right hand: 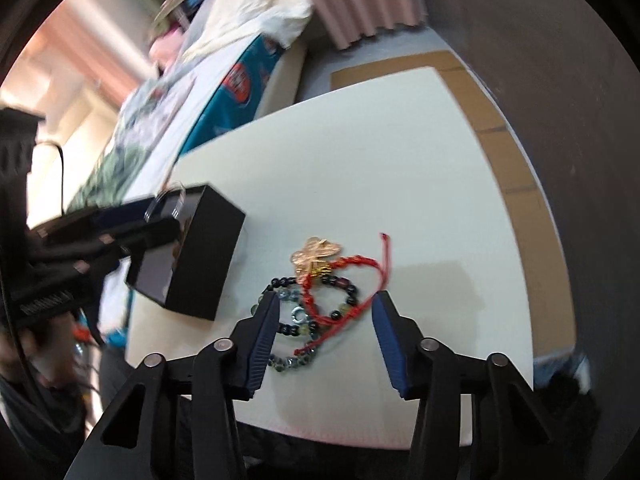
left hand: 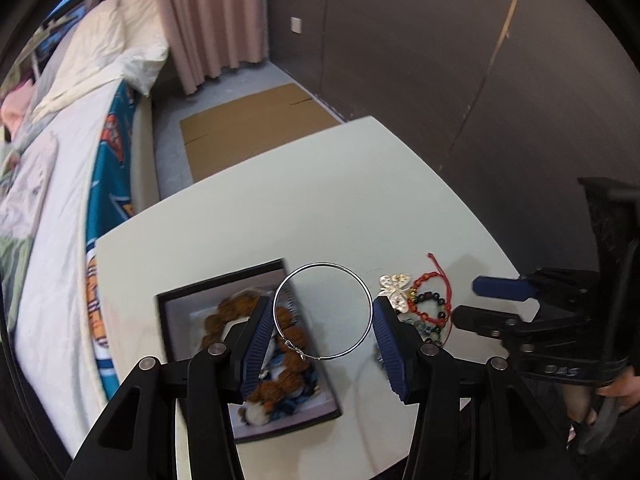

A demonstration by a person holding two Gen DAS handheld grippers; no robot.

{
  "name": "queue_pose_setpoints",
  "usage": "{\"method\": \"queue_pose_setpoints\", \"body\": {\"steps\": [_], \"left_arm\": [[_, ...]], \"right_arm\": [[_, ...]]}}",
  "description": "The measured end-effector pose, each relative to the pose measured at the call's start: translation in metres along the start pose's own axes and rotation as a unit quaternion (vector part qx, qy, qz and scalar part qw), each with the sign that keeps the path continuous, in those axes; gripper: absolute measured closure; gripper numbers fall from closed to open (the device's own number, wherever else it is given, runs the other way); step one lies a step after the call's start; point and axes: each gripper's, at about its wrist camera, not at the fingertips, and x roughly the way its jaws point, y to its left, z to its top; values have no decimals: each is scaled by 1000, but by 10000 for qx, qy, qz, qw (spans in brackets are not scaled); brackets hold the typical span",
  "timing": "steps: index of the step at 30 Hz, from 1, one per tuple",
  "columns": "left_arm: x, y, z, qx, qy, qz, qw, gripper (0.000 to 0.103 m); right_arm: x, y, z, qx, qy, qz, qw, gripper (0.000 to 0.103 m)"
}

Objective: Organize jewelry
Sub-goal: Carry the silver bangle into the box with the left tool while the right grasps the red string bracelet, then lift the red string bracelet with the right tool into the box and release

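- Two blue-padded fingers of my left tool (left hand: 322, 322) sit nearest the lens, clamped on one thin silver hoop (left hand: 323, 311); the pads press its left and right sides and it hangs above the desk (left hand: 320, 184).
- One small clasp shows on the hoop's lower left edge.
- Below the hoop lies one open black box (left hand: 168, 332) with a pale lining, partly under my left finger (left hand: 256, 344).
- Inside the box I count one bracelet of brown beads (left hand: 236, 308), plus blue-and-white pieces that blur together, so I cannot number them.
- My right tool (right hand: 325, 322) hangs over the jewelry pile with its two fingers apart, gripping nothing; the pile lies on the desk between and just beyond the tips.
- In that pile I count one gold butterfly ornament (right hand: 318, 250), one red cord bracelet (right hand: 344, 276) and one dark-bead bracelet (right hand: 344, 292); a second beaded loop, paler, lies near my left pad, though the strands overlap and the tally is uncertain.
- From the left wrist view, the same pile sits just right of the hoop, on the desk and outside the box.
- One desk, white, carries everything.
- Beyond it are one bed (left hand: 60, 208) with white bedding, one pink curtain (left hand: 208, 20), and one flat sheet of cardboard (left hand: 248, 128) on the floor.
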Motion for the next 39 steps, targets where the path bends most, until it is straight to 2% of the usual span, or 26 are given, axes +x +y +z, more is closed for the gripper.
{"method": "queue_pose_setpoints", "body": {"steps": [2,11,13,14,16,19,26,31,39], "left_arm": [[-7,8,-4,-97,-50,24,9999,51],[-28,35,-21,-480,-206,77,9986,51],[-30,41,-25,-563,-206,75,9982,51],[-31,43,-27,-589,-203,72,9980,51],[-31,48,-30,-640,-198,67,9977,51],[-30,56,-31,-753,-205,-70,9969,51],[-24,60,-22,-895,-212,-355,9951,50],[-27,63,-23,-1027,-259,-545,9929,28],[-53,82,-33,-1217,-494,-429,9904,27]], "right_arm": [[7,10,3,-369,113,-105,9992,68],[31,32,12,-1050,454,-411,9926,70],[38,35,11,-1144,565,-516,9905,80],[43,36,11,-1173,654,-529,9895,92],[48,35,11,-1148,726,-575,9891,94],[41,33,13,-1010,605,-502,9918,94],[-5,34,23,-774,96,-307,9965,94],[-35,48,31,-769,-233,-168,9966,94],[-56,89,45,-979,-551,198,9935,94]]}}
